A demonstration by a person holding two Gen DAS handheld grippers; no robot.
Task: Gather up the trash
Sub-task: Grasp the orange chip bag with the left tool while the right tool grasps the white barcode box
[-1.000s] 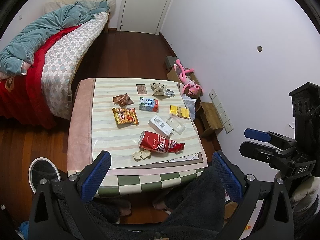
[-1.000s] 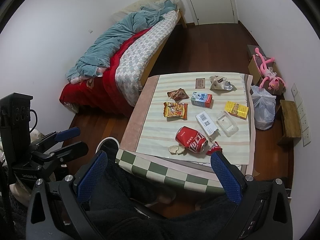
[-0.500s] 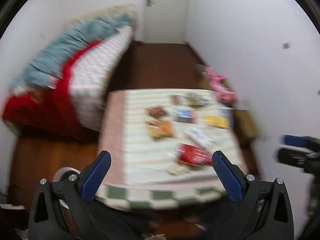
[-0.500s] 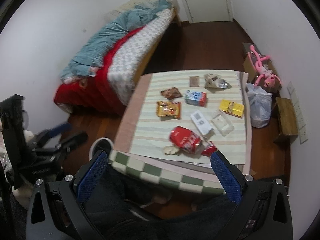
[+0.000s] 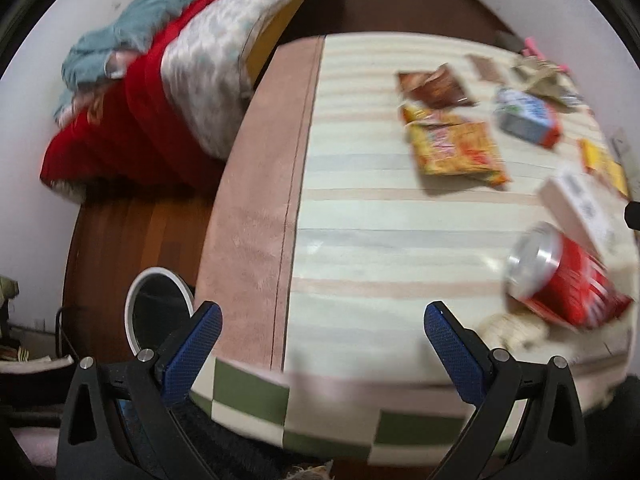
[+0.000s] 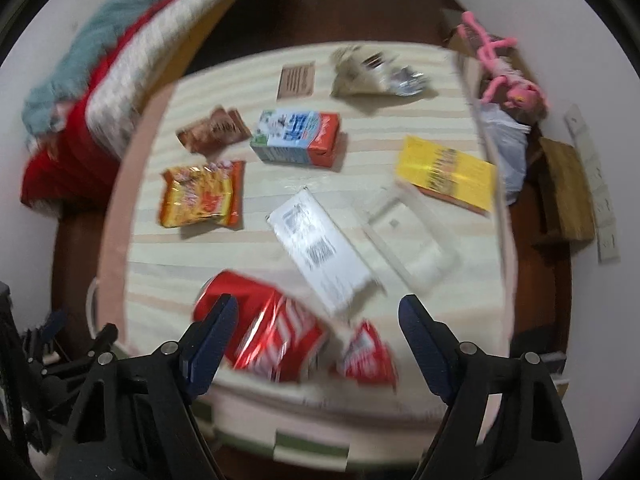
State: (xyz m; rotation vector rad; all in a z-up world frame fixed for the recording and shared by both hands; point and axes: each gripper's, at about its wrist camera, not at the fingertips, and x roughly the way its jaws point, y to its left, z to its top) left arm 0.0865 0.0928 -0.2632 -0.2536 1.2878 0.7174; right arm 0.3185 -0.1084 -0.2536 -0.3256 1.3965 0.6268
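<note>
Trash [image 6: 260, 332] — both grippers empty, spread.

Bare striped cloth [image 5: 380, 240] lies left of the red can [image 5: 568, 280] (wrappers [image 6: 200, 194] crowd beyond).

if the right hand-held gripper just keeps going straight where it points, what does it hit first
Probably the crushed red soda can: the open right hand-held gripper points down at the near table edge, and the can lies between and just beyond its fingertips, nearer the left one. Blur leaves depth uncertain.
</note>
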